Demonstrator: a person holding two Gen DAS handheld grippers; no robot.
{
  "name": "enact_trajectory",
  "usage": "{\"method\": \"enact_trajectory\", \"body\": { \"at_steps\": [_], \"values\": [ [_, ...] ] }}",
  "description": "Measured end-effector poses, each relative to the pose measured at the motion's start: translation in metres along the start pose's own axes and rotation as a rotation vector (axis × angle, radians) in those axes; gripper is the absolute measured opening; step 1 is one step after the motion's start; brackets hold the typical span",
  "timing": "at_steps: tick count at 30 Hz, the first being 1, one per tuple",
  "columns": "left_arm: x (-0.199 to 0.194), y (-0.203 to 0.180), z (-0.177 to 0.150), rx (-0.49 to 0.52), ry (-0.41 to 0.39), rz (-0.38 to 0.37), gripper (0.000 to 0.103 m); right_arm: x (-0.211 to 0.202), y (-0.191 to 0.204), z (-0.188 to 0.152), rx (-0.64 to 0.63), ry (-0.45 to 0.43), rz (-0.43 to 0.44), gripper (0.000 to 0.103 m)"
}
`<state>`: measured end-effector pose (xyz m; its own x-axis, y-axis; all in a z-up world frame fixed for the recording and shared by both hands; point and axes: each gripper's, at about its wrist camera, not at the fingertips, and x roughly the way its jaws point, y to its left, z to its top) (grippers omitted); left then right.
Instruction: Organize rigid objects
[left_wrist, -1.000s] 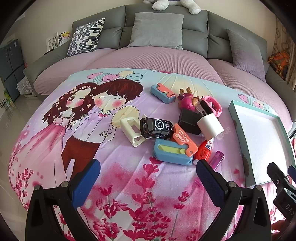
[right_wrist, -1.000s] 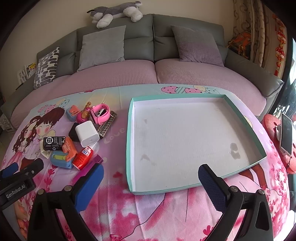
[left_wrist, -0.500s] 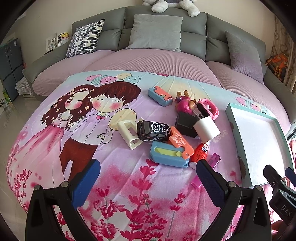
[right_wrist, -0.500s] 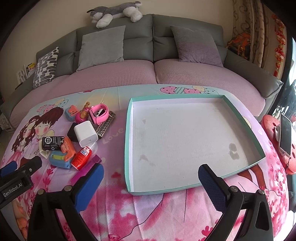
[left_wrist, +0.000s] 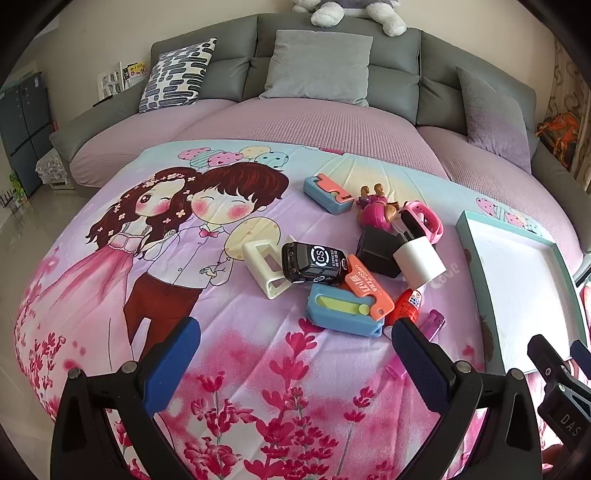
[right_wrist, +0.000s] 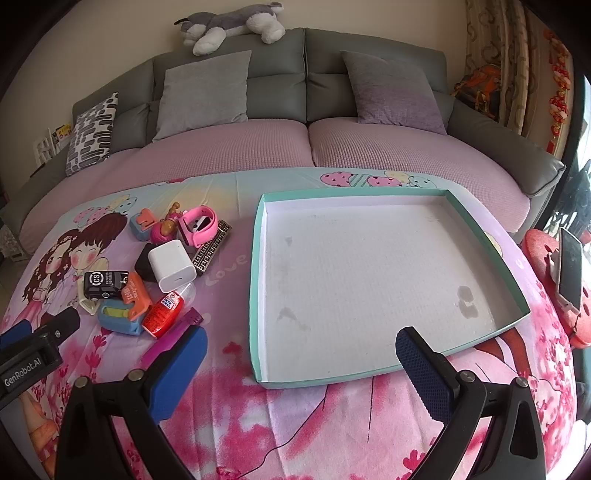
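A pile of small rigid items lies on the cartoon-print bedspread: a black toy car (left_wrist: 314, 263), a blue and orange case (left_wrist: 343, 309), a white charger cube (left_wrist: 419, 261), a red glue bottle (left_wrist: 406, 304), a pink watch (left_wrist: 423, 221) and a cream holder (left_wrist: 264, 266). The same pile shows in the right wrist view, with the charger (right_wrist: 171, 270) and glue bottle (right_wrist: 162, 314). A teal-rimmed white tray (right_wrist: 384, 376) lies empty to the pile's right. My left gripper (left_wrist: 295, 365) is open, just short of the pile. My right gripper (right_wrist: 301, 373) is open at the tray's near edge.
A grey sofa with cushions (right_wrist: 205, 92) curves behind the bed, with a plush dog (right_wrist: 229, 26) on top. A phone (right_wrist: 570, 269) rests on a red stand at the right. A purple lighter (right_wrist: 173, 338) lies by the right gripper's left finger.
The left gripper's view has shifted so the pile sits a little lower and closer. The right gripper's view has shifted slightly left and nearer to the tray. Both stay open.
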<state>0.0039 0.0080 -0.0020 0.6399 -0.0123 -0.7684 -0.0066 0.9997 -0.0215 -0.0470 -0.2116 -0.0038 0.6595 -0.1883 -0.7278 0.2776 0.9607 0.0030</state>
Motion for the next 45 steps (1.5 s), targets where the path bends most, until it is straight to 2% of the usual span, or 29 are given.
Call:
{"method": "enact_trajectory", "body": {
  "at_steps": [10, 14, 17, 22, 25, 31, 35, 40, 45],
  "values": [
    [0.000, 0.004, 0.001, 0.017, -0.009, 0.051, 0.103, 0.001, 0.006, 0.000, -0.012, 0.000, 0.016, 0.103],
    [-0.005, 0.014, 0.006, -0.028, -0.035, 0.053, 0.103, -0.004, 0.015, 0.008, -0.006, -0.030, 0.076, 0.103],
    [-0.005, 0.024, 0.011, -0.056, -0.051, 0.084, 0.103, -0.003, 0.031, 0.014, -0.034, -0.030, 0.120, 0.103],
    [0.007, 0.037, 0.015, -0.084, -0.004, 0.084, 0.103, 0.013, 0.061, 0.014, -0.128, 0.042, 0.174, 0.103],
    [0.016, 0.044, 0.014, -0.087, 0.042, 0.118, 0.103, 0.023, 0.078, 0.008, -0.214, 0.085, 0.216, 0.103],
    [0.038, 0.054, 0.003, -0.114, 0.141, 0.112, 0.103, 0.046, 0.097, -0.004, -0.330, 0.152, 0.271, 0.103],
    [0.044, 0.059, 0.000, -0.127, 0.163, 0.106, 0.103, 0.057, 0.104, -0.007, -0.386, 0.176, 0.320, 0.103],
    [0.050, 0.065, 0.001, -0.160, 0.183, 0.069, 0.103, 0.074, 0.115, -0.012, -0.490, 0.189, 0.331, 0.103],
    [0.057, 0.072, 0.007, -0.189, 0.213, 0.066, 0.103, 0.091, 0.111, -0.015, -0.504, 0.226, 0.348, 0.102]
  ]
}}
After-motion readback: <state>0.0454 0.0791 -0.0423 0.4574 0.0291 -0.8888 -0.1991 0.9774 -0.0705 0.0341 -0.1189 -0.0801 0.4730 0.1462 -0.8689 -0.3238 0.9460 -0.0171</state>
